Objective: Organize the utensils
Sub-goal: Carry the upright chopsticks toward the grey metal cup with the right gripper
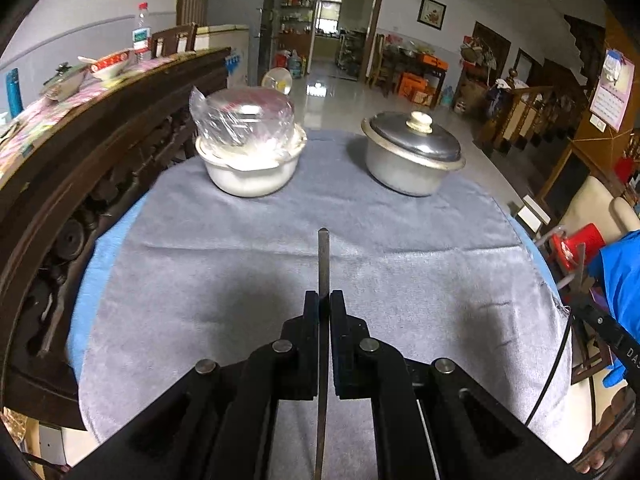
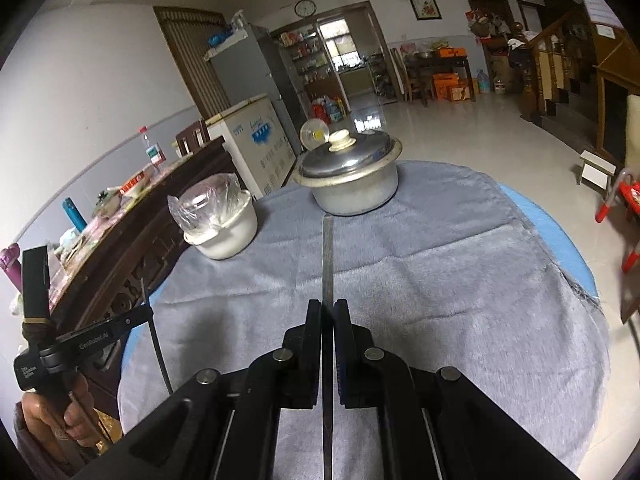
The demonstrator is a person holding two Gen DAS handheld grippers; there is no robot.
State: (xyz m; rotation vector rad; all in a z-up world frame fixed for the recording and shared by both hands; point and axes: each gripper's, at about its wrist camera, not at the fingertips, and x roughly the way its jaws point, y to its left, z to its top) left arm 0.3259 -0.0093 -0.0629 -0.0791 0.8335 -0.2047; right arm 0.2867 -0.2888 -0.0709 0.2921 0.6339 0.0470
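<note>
My left gripper [image 1: 324,298] is shut on a thin dark chopstick [image 1: 323,256] that sticks out forward over the grey cloth [image 1: 240,272]. My right gripper [image 2: 328,306] is shut on a second dark chopstick [image 2: 328,256], whose tip points toward the lidded metal pot [image 2: 352,184]. Both sticks hang above the cloth, touching nothing else. The left gripper [image 2: 146,314] also shows at the left edge of the right wrist view, held by a hand [image 2: 60,420], its chopstick [image 2: 158,352] slanting down.
A white pot [image 1: 248,176] holding a plastic-wrapped bowl stands at the far left of the cloth, a metal pot [image 1: 412,160] with a lid at the far right. A dark carved wooden cabinet [image 1: 80,184] borders the table's left side. A red stool [image 2: 624,208] stands to the right.
</note>
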